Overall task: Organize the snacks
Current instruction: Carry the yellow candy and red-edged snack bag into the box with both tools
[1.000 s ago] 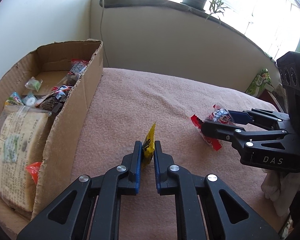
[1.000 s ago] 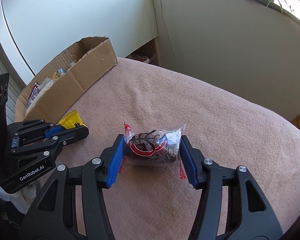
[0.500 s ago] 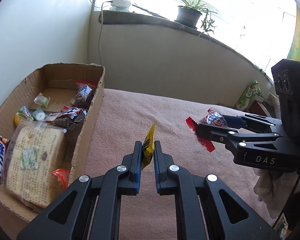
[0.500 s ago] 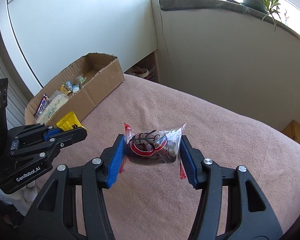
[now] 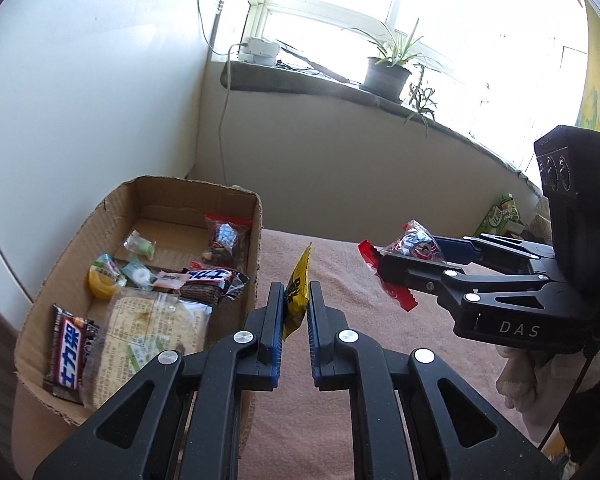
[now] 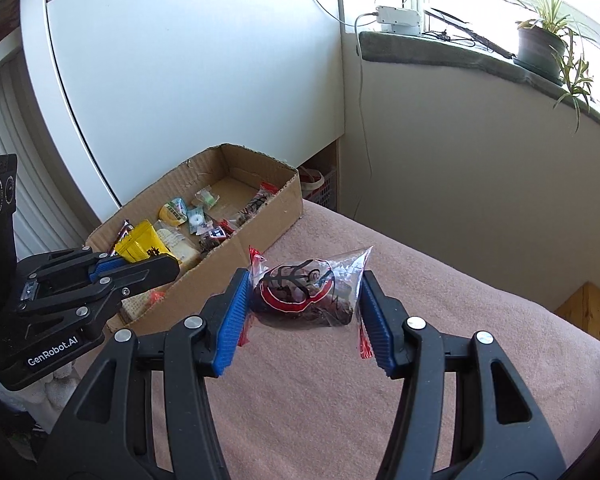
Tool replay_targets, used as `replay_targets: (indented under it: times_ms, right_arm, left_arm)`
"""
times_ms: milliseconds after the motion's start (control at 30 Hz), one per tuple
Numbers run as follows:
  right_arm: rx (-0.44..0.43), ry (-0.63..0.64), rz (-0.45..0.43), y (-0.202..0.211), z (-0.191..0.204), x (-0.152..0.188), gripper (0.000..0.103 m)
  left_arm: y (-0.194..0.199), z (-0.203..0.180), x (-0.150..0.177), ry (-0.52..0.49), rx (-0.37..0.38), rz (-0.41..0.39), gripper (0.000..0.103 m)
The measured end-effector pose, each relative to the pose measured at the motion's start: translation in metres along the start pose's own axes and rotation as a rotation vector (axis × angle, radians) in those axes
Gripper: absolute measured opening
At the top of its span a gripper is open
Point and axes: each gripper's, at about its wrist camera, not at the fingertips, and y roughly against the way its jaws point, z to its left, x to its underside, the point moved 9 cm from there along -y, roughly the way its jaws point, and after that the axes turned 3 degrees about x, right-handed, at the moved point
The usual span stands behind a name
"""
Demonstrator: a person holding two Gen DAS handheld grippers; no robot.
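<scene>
Snacks (image 5: 296,296) above pink blanket (image 5: 360,360); sunlit windowsill (image 5: 340,88)

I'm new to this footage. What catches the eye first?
Each gripper holds a snack above the pink blanket: the left gripper pinches a yellow packet, the right gripper a clear red-printed bag. On the left sits a cardboard box of snacks.

I'm looking at a surface covered in a pinkish-brown blanket (image 6: 400,360), kinda fuzzy, running from the near edge up to the wall. The only thing I can see sitting directly on it is an open cardboard box (image 5: 256,240) at its left end, with loose wrapped snacks (image 5: 140,304) piled inside.
</scene>
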Motion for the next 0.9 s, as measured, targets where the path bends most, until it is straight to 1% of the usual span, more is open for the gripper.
replay_targets:
  times_ms: [167, 467, 667, 900]
  right_arm:
    - [-0.014, 0.005, -0.020, -0.002, 0.020, -0.015, 0.056]
    - [-0.045, 0.022, -0.036, -0.018, 0.055, -0.036, 0.056]
    - [-0.066, 0.038, -0.035, -0.032, 0.075, -0.048, 0.057]
    - [-0.086, 0.042, -0.020, -0.051, 0.089, -0.058, 0.057]
  left_arm:
    - [0.010, 0.017, -0.009, 0.015, -0.007, -0.029, 0.010]
    - [0.019, 0.052, -0.019, 0.035, -0.033, -0.051, 0.010]
    - [0.020, 0.077, -0.027, 0.052, -0.058, -0.061, 0.010]
    - [0.016, 0.102, -0.031, 0.075, -0.082, -0.057, 0.010]
